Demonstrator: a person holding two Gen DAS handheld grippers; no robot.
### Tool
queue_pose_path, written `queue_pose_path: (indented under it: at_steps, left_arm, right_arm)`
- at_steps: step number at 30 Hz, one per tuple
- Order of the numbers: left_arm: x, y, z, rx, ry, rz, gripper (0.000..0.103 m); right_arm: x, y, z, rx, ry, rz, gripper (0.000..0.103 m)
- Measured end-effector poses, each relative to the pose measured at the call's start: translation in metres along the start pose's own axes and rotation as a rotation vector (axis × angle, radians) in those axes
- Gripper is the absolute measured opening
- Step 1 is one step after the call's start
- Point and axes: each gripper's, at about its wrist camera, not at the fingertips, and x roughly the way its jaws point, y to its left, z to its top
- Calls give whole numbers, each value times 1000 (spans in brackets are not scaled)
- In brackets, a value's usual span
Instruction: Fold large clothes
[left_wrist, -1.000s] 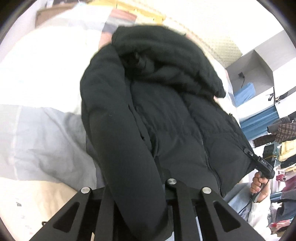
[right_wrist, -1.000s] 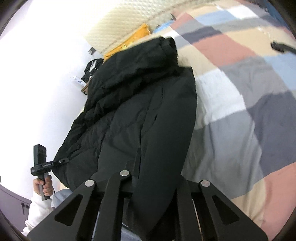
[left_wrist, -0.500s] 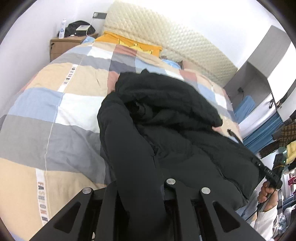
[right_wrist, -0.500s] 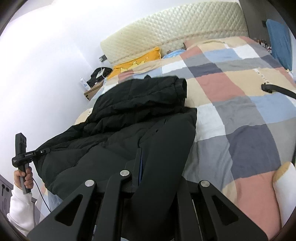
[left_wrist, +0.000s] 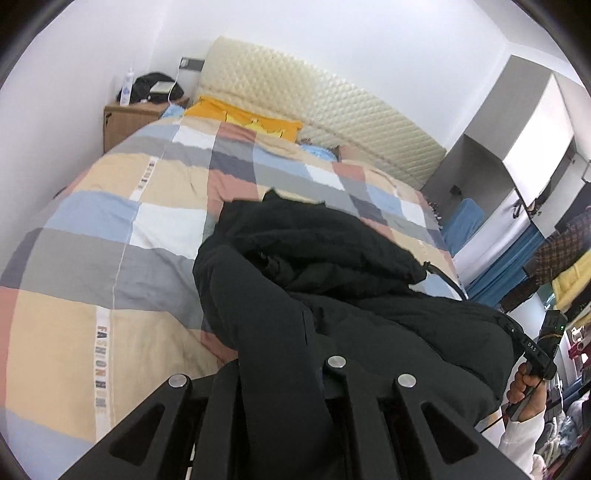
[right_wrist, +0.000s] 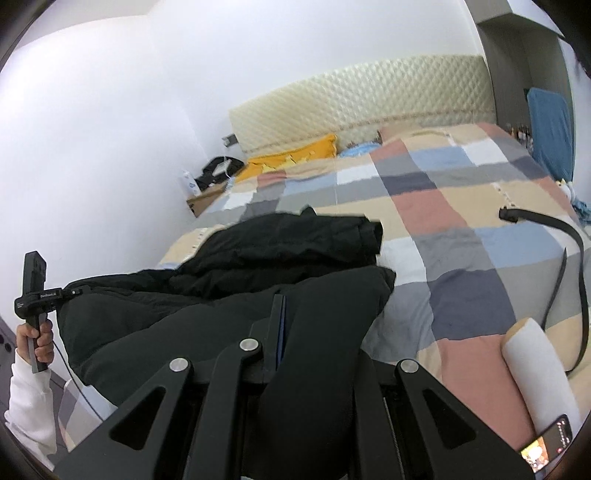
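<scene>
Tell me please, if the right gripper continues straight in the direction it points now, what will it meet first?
The black jacket itself: the right gripper is shut on its sleeve, and the bunched hood lies directly ahead. Beyond that is probably the checked duvet, though depth is unclear.

Black jacket (left_wrist: 332, 314) sleeves hide both gripper tips; phone (right_wrist: 546, 448) cut off by frame edge

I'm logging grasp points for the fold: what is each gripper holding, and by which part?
Both hold the black jacket: the left gripper is shut on its sleeve, and the right gripper on the other sleeve.
</scene>
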Motion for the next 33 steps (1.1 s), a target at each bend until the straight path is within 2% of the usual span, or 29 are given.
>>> queue_pose_path:
  at_steps: [2, 4, 7, 9, 13, 15, 18, 20, 22, 26, 29, 33]
  left_arm:
    - [-22, -12, -11, -9, -21, -7, 7]
    - [-42, -23, -19, 12, -50, -22, 7]
    - [-57, -34, -18, 17, -74, -40, 7]
    - [-61, -40, -8, 29, -90, -46, 8]
    - [-55, -54, 13, 62, -111, 4, 8]
    - [-45, -63, 30, 87, -120, 40, 8]
    - [-26, -67, 61, 56, -112, 56, 8]
    - [-8, -59, 86, -35, -86, 21, 8]
    - [7, -53, 106, -76, -74, 31, 9]
    - [52, -45, 148, -90, -57, 135, 9]
    - [82, -48, 169, -40, -54, 228, 9]
    - [122, -45, 190, -9, -47, 305, 10]
  right_arm:
    - [-23, 3, -2, 27, -33, 42, 9]
    - [-48, 14, 0, -15, -78, 41, 9]
    - [-63, 12, 14, 21, -99, 75, 9]
    - [-64, 4, 27, 65, -93, 99, 10]
    - [-46, -11, 56, 109, -65, 79, 10]
    - [-33, -21, 70, 146, -51, 65, 11]
    - [-12, -31, 91, 163, -34, 11, 11]
    - [8, -36, 108, 161, -19, -39, 11]
    - [24, -40, 121, 172, -7, -56, 11]
    - [69, -43, 153, 147, 34, -115, 11]
    - [98, -42, 173, 119, 75, -167, 11]
    - [138, -46, 192, 93, 109, -218, 11]
